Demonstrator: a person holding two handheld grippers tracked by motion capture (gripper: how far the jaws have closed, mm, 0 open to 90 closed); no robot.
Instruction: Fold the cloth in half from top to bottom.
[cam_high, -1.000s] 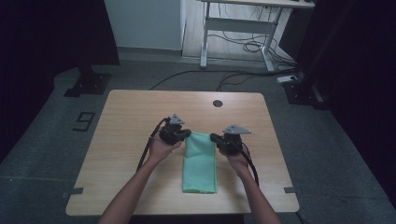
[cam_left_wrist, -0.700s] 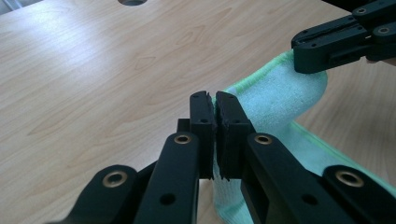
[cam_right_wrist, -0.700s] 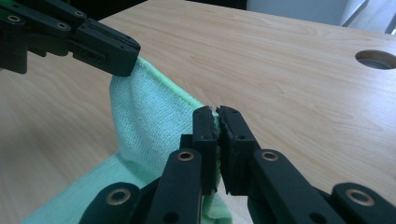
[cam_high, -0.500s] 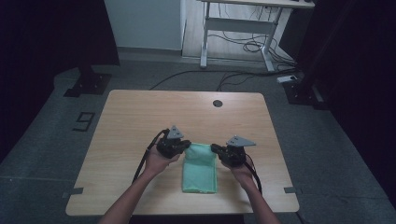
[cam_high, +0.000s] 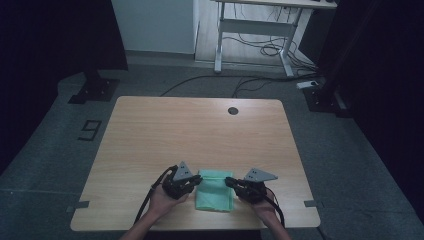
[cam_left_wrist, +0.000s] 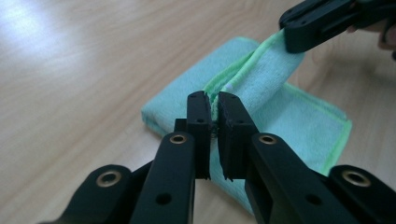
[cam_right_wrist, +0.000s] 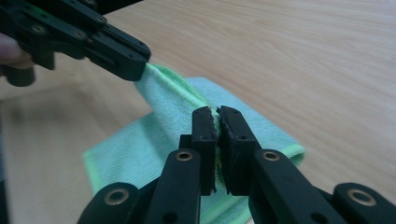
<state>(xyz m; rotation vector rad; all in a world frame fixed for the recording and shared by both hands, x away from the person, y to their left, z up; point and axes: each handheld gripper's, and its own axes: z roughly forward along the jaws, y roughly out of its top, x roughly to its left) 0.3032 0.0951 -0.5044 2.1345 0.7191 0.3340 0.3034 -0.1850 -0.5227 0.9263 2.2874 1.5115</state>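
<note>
A light green cloth (cam_high: 215, 196) lies folded near the front edge of the wooden table (cam_high: 200, 130). My left gripper (cam_high: 197, 181) is at its left side and my right gripper (cam_high: 229, 182) at its right. In the left gripper view the left gripper (cam_left_wrist: 215, 100) is shut on the cloth's (cam_left_wrist: 299, 121) hemmed edge; its jaws have just eased open slightly, with the edge still between the pads. The right gripper (cam_left_wrist: 292, 39) pinches the same raised fold farther off. In the right gripper view the right gripper (cam_right_wrist: 217, 114) is shut on the cloth (cam_right_wrist: 135, 154), and the left gripper (cam_right_wrist: 135, 65) holds the other end.
A dark round hole (cam_high: 233, 110) sits in the table's far middle. Beyond the table stand a white desk frame (cam_high: 255, 30) with cables on the floor and two dark stand bases (cam_high: 95, 90). A "9" mark (cam_high: 89, 130) is on the floor at left.
Both hands have moved toward the table's near edge, drawing the cloth's edge with them. The cloth now looks shorter and lies closer to the front.
</note>
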